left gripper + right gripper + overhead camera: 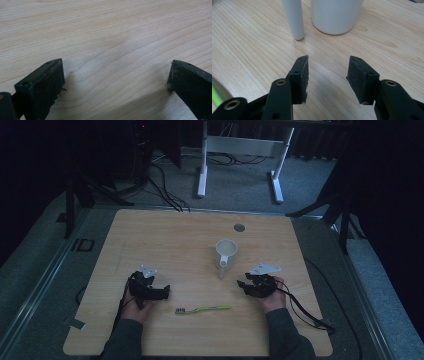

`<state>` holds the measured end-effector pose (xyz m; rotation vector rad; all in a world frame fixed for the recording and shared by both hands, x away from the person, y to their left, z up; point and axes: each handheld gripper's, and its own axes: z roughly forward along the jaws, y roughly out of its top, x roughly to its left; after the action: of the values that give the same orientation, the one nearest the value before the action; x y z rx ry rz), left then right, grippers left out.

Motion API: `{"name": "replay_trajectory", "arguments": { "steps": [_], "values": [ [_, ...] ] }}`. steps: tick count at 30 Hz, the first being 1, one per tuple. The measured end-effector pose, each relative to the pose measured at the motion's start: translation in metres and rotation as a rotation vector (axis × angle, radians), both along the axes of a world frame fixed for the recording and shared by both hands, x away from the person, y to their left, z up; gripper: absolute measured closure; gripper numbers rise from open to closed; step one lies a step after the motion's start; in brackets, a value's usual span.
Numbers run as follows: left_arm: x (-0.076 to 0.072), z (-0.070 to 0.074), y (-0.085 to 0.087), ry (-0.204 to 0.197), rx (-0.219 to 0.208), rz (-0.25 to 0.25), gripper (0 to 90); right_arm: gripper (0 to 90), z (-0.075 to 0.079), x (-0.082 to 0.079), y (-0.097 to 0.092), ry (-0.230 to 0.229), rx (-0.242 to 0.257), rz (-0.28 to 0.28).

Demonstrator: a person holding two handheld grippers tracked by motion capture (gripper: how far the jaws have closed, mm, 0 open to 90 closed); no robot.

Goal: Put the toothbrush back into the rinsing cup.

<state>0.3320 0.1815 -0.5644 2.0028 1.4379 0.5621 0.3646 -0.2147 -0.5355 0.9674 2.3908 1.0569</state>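
Observation:
A white cup [226, 250] stands upright near the table's middle, with a slim white cylinder [223, 268] touching the table just in front of it. I cannot tell whether the two are joined. A green toothbrush [204, 309] lies flat nearer the front edge, bristles to the left. My left gripper [164, 293] rests left of the toothbrush, open over bare wood [116, 75]. My right gripper [243, 285] is right of the toothbrush, open and empty [328, 67]. It faces the cup [335, 15] and the cylinder [293, 18]. The toothbrush's green handle [214, 96] shows at the lower left.
The wooden table [160, 240] has a grey round cable cap [239, 227] at its back. A white desk frame [240, 155] and cables stand on the floor beyond. A scrap of tape [76, 323] lies at the front left corner.

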Motion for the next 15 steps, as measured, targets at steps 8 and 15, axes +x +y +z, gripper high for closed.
{"name": "replay_trajectory", "arguments": {
  "steps": [8, 15],
  "values": [
    [0.000, 0.000, 0.000, 0.000, 0.000, 0.000, 1.8, 52.4, 0.009, -0.005, 0.000, -0.012, -0.002, 0.022],
    [0.000, 0.000, 0.000, 0.000, -0.001, 0.001, 1.8, 53.3, 0.018, -0.009, -0.006, -0.009, 0.017, 0.021]
  ]
}}
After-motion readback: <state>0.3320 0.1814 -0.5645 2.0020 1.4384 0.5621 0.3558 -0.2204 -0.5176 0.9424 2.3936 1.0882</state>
